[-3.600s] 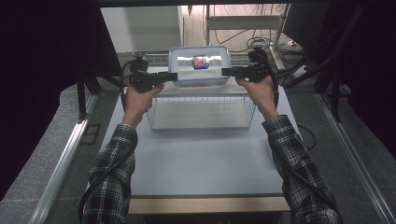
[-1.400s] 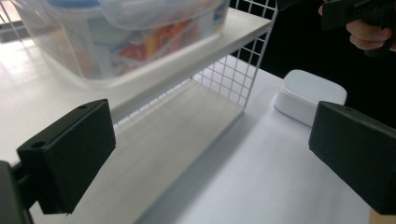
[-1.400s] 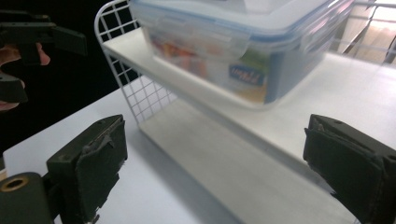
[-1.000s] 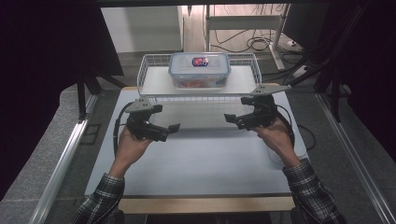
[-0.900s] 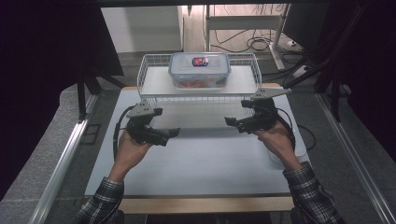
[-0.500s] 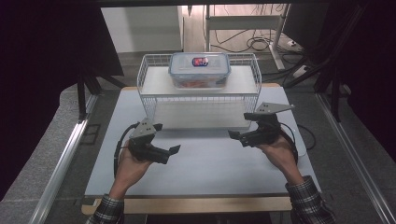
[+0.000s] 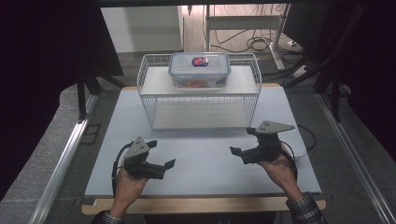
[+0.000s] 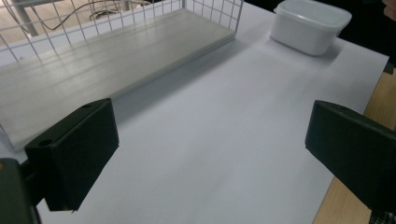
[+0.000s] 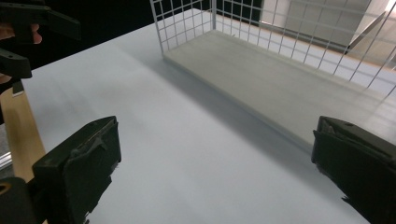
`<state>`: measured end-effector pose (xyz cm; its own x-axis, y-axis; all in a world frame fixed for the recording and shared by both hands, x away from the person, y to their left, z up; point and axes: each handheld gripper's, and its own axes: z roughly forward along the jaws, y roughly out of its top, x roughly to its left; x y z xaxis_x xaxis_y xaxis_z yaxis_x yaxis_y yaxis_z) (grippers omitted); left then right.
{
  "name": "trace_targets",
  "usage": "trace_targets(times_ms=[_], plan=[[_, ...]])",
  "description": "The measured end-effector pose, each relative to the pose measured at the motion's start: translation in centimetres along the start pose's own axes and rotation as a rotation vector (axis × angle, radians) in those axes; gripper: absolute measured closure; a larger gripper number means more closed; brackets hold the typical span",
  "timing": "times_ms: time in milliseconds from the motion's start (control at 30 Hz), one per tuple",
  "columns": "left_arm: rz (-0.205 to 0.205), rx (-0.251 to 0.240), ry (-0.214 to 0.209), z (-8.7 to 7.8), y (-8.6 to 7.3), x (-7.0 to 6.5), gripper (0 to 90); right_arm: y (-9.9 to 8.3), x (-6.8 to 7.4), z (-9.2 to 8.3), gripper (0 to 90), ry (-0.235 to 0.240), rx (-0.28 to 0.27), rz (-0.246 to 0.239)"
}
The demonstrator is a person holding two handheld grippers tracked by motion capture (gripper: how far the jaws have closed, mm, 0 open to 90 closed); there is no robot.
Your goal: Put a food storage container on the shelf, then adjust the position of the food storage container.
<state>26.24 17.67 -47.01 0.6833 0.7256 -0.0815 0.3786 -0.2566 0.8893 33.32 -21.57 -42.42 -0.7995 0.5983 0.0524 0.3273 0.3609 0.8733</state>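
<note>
A clear plastic container (image 7: pixel 199 70) with a blue-rimmed lid and red contents rests on the top shelf of a white wire rack (image 7: pixel 201 105) at the back middle of the table. My left gripper (image 7: pixel 162 153) hovers near the table's front left, open and empty. In the left gripper view its jaws (image 8: pixel 210 154) stand wide apart over bare white tabletop. My right gripper (image 7: pixel 239 140) is at the front right, also open and empty. The right gripper view has it (image 9: pixel 215 163) facing the rack's lower shelf (image 9: pixel 280 79).
A white lidded tub (image 8: pixel 310 23) sits on the table's right side, beside the right hand (image 7: pixel 299 148). The white tabletop (image 7: pixel 201 154) lies bare between the grippers and the rack. The wooden front edge (image 7: pixel 201 203) is close to both hands. The other gripper (image 9: pixel 28 28) appears far left in the right gripper view.
Both grippers were at the container's sides up at the rack; they have let go and drawn back toward the table's front edge. The container stays on the top shelf.
</note>
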Motion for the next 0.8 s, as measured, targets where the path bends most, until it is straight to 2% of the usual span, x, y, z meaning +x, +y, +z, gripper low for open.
trace_targets(times_ms=[133,200,267,333,400,500,700,800], plan=[[0.029,0.013,0.042,-0.1,-1.4,-0.6,3.2,-1.3,0.5,0.0,1.8,-0.001,0.005,0.003],[0.027,0.010,0.043,0.1,-2.3,-0.8,3.2,-2.2,0.8,0.0,1.8,-0.010,0.013,0.002],[0.010,0.026,0.030,0.5,-3.0,-0.8,3.2,-3.0,1.1,0.0,1.8,-0.016,0.019,-0.003],[0.011,0.039,0.030,0.8,-3.4,-0.9,3.1,-3.5,1.2,0.0,1.8,-0.025,0.024,-0.006],[0.026,0.057,0.036,1.1,-3.6,-1.0,3.0,-4.2,1.3,0.1,1.9,-0.026,0.023,0.001],[0.040,0.061,0.046,1.2,-3.7,-1.1,3.0,-5.1,1.3,0.6,1.8,-0.030,0.054,0.001],[0.022,0.050,0.051,1.0,-3.8,-0.7,3.0,-5.5,0.6,1.0,0.0,-0.058,0.090,0.050],[0.009,0.045,0.048,1.0,-3.9,-0.5,3.0,-5.4,0.0,0.8,0.5,-0.067,0.121,0.097]])
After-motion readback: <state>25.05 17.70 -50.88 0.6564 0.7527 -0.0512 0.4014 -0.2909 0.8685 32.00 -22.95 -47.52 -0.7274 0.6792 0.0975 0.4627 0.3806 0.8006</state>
